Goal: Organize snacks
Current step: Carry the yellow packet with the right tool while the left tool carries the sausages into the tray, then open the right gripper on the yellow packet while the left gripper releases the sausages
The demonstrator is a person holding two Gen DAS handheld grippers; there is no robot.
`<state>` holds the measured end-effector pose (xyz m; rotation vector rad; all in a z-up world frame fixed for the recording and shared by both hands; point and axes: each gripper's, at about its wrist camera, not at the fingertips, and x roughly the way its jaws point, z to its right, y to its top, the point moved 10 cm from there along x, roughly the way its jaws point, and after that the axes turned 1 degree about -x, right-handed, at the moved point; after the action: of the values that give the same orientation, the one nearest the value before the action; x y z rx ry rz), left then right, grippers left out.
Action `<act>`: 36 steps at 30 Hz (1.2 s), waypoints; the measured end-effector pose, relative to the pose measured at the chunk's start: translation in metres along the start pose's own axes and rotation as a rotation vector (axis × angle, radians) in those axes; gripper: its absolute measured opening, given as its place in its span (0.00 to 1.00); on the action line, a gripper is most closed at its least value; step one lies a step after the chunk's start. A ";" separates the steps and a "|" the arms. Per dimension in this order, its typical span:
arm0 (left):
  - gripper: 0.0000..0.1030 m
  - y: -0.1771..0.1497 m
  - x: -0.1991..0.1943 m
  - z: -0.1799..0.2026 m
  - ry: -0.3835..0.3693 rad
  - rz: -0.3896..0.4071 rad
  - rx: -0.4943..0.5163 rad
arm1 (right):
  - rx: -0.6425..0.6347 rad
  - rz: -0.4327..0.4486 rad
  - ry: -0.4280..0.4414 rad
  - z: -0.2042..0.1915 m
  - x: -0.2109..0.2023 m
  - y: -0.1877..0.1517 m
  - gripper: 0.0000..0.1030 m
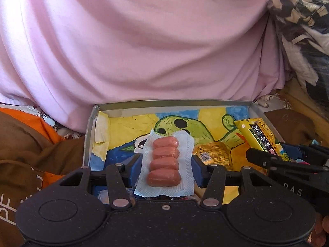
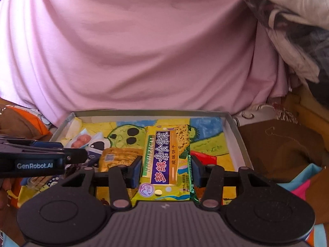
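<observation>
Painted box [image 2: 236, 135] (shallow) against pink bedding [image 2: 144, 51].

support surface: a bed draped in brown fabric [image 2: 277, 144], with orange cloth [image 1: 39, 125] at the left and a pink sheet [image 1: 144, 51] bulging behind. a shallow grey tray [image 2: 236, 135] rests directly on the brown fabric, its floor lined with a painted drawing in yellow, green and blue. patterned bedding [image 2: 287, 30] is heaped at the far right, beside the pink sheet.

sausage pack [image 1: 164, 162] | in left claw [image 1: 164, 169]; cracker pack [image 2: 166, 160] | in right claw [image 2: 166, 169]
</observation>
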<state>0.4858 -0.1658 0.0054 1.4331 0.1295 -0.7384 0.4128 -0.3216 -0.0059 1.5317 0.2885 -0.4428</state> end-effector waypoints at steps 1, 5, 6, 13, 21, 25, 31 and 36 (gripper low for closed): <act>0.53 0.000 0.001 0.000 0.000 -0.003 0.000 | 0.005 -0.006 0.003 0.001 0.000 -0.001 0.50; 0.54 -0.001 0.006 -0.002 0.001 -0.026 -0.022 | 0.011 -0.020 0.013 0.001 0.005 -0.004 0.51; 0.55 -0.002 0.008 -0.002 0.002 -0.032 -0.028 | 0.014 -0.019 0.013 0.001 0.005 -0.005 0.51; 0.65 -0.004 0.008 -0.003 0.002 -0.051 -0.072 | 0.020 0.022 0.021 0.001 0.000 -0.002 0.59; 0.94 0.012 -0.021 -0.011 0.042 0.074 -0.109 | 0.028 0.156 0.000 0.009 -0.032 0.014 0.86; 0.97 0.014 -0.043 -0.013 0.068 0.136 -0.115 | 0.023 0.212 -0.011 0.007 -0.053 0.020 0.96; 0.99 0.007 -0.083 -0.019 0.110 0.219 -0.107 | 0.067 0.262 -0.024 0.005 -0.087 0.020 1.00; 0.99 -0.009 -0.113 -0.028 0.152 0.229 -0.140 | 0.110 0.270 -0.008 0.002 -0.113 0.011 1.00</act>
<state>0.4031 -0.0969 0.0498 1.3428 0.1295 -0.4245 0.3170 -0.3132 0.0548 1.6484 0.0486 -0.2544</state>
